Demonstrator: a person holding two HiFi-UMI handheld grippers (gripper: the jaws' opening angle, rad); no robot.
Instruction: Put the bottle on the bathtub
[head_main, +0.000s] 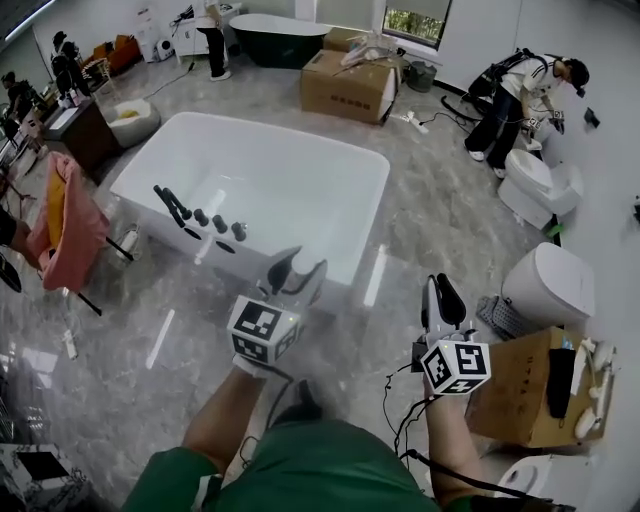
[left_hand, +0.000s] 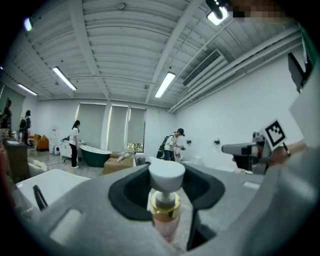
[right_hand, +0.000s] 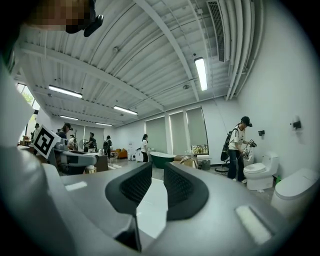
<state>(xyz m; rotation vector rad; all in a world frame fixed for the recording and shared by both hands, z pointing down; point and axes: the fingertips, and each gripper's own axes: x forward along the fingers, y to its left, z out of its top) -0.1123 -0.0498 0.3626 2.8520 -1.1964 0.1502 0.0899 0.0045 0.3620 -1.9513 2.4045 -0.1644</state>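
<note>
The grey two-jaw left gripper (head_main: 298, 272) reaches forward from a bare left forearm (head_main: 222, 418), its dark pads clamped on a pink pump bottle with gold collar and white cap (left_hand: 165, 201). The matching right gripper (head_main: 441, 292) is held level beside it, jaws slightly apart and empty.

Seemingly pink pump bottle (left_hand: 165, 212), gold collar, upright in left gripper (head_main: 297, 270) jaws, white bathtub (head_main: 280, 135) beyond

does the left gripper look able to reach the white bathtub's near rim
Probably yes: the left gripper, shut on the pump bottle, sits right at the bathtub rim, nothing between them.
</note>
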